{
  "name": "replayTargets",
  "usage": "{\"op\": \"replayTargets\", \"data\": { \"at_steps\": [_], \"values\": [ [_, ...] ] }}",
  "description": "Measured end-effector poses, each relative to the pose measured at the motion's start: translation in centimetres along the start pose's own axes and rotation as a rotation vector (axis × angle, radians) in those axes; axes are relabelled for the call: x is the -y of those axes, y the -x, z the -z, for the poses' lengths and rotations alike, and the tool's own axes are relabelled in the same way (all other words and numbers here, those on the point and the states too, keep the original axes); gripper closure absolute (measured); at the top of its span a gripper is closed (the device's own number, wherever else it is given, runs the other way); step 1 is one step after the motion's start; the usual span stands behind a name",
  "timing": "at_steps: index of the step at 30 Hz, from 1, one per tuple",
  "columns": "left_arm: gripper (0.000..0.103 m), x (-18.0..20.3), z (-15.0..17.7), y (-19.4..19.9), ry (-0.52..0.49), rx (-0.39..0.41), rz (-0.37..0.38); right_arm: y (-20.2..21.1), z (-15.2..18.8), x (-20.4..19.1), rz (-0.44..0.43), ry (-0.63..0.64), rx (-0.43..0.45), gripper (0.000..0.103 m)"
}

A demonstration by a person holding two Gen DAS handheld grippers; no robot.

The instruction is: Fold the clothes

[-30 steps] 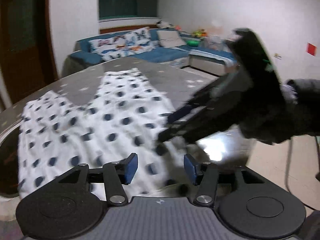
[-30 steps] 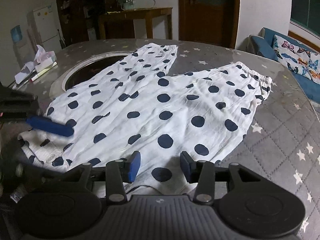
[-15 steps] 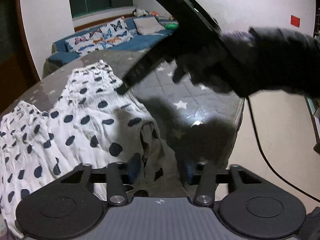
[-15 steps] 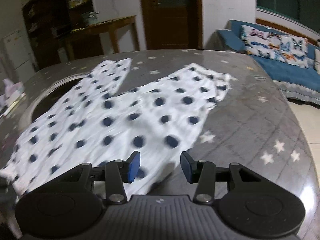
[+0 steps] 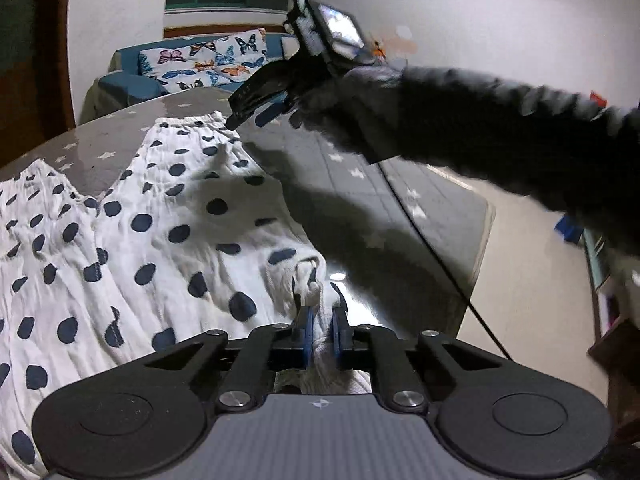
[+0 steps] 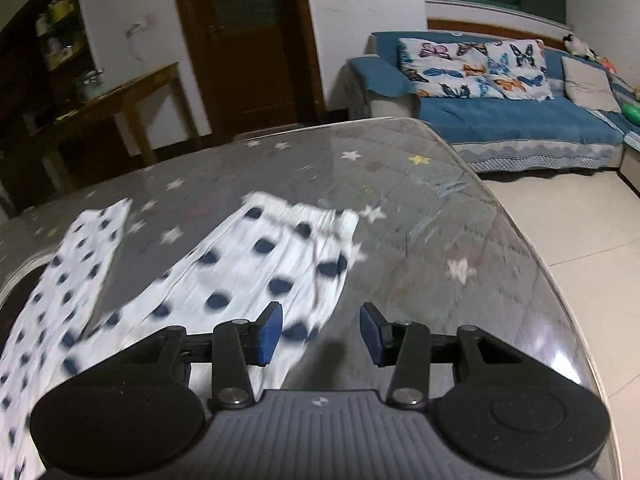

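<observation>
White trousers with dark blue dots (image 5: 152,216) lie spread on the grey star-patterned table (image 5: 360,184). My left gripper (image 5: 320,330) is shut on a bunched corner of the trousers near the table's right edge. My right gripper (image 6: 320,330) is open and empty, hovering just above the far trouser leg's elastic hem (image 6: 296,216). In the left wrist view the right gripper (image 5: 256,108) reaches over that hem, held by a dark-sleeved arm (image 5: 480,120).
The table's rounded edge (image 6: 540,264) drops to a tiled floor (image 6: 580,208). A blue sofa with butterfly cushions (image 6: 500,92) stands beyond. A wooden side table (image 6: 120,100) and a dark door are at the back. A cable (image 5: 432,256) hangs over the table.
My left gripper has closed on the trousers' near corner. My right gripper has swung across the table to the far leg's hem and stays open.
</observation>
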State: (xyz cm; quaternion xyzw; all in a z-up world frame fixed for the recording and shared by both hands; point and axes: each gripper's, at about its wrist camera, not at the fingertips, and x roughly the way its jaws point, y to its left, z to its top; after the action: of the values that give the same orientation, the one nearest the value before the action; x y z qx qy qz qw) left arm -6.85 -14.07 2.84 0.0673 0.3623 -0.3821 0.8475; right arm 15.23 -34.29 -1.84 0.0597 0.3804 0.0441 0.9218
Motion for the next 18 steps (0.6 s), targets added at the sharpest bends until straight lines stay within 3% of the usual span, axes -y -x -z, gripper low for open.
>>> {"op": "replayTargets", "data": {
  "at_steps": [13, 18],
  "values": [
    [0.092, -1.5, -0.7, 0.6, 0.062, 0.008, 0.030, -6.7, -3.3, 0.4, 0.059, -0.025, -0.006, 0.060],
    [0.092, -1.7, -0.7, 0.7, 0.068, 0.008, 0.028, -7.1, -3.5, 0.1, 0.082, -0.015, 0.001, 0.082]
  ]
}}
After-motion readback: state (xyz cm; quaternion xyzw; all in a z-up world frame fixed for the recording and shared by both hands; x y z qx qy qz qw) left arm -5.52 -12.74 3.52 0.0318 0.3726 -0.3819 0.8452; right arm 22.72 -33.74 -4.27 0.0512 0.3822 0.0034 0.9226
